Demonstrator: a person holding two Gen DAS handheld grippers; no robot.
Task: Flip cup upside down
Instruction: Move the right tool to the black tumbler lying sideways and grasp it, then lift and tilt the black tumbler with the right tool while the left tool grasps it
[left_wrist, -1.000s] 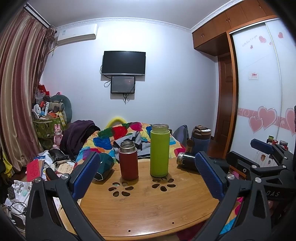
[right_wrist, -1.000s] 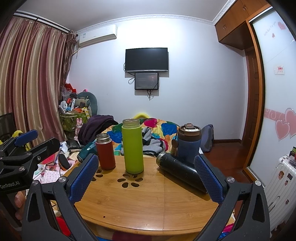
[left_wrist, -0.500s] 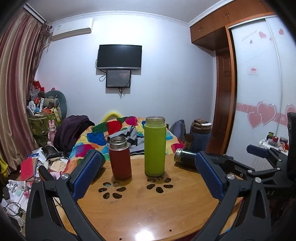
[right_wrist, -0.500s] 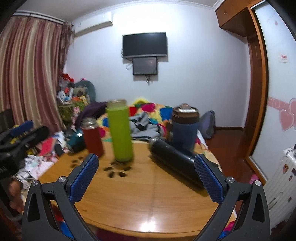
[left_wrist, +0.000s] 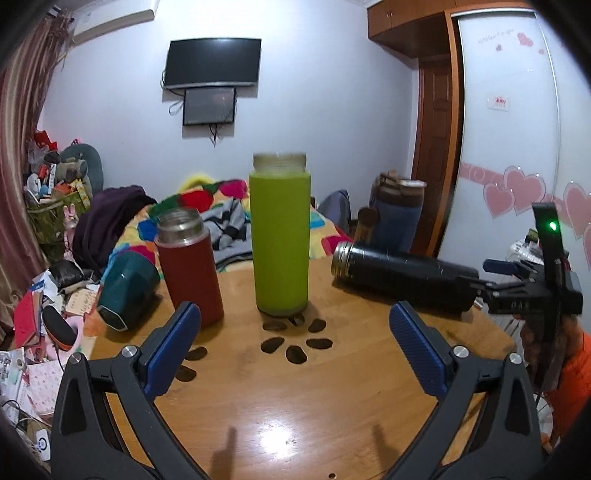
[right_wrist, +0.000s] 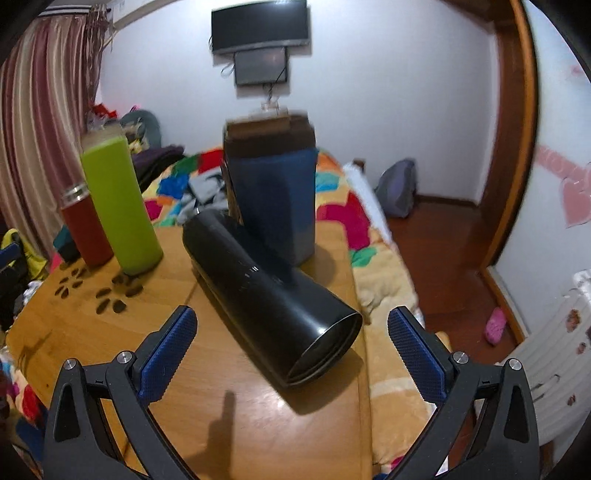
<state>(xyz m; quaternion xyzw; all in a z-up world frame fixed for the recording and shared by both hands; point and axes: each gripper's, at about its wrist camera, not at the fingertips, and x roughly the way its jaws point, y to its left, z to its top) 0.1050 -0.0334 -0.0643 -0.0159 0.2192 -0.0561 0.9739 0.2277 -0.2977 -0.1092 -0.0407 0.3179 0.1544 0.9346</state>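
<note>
A tall green cup (left_wrist: 279, 236) stands upright on the round wooden table (left_wrist: 280, 417), with a shorter red cup (left_wrist: 190, 269) upright to its left. A black cup (left_wrist: 400, 277) lies on its side at the right; in the right wrist view it (right_wrist: 266, 299) lies straight ahead with its base toward me. My left gripper (left_wrist: 295, 347) is open and empty, just short of the green cup. My right gripper (right_wrist: 291, 350) is open and empty, its fingers either side of the black cup's base. The green cup (right_wrist: 118, 206) and red cup (right_wrist: 85, 229) show at left there.
A blue cup with a brown lid (right_wrist: 271, 192) stands upright behind the black one. A teal cup (left_wrist: 127, 291) lies at the table's left edge. A bed with a colourful quilt (left_wrist: 221, 210) is behind the table. The table's right edge (right_wrist: 360, 332) is close to the black cup.
Both grippers have moved forward over the table. The left has closed in on the green cup, the right on the lying black cup. No cup has moved.
</note>
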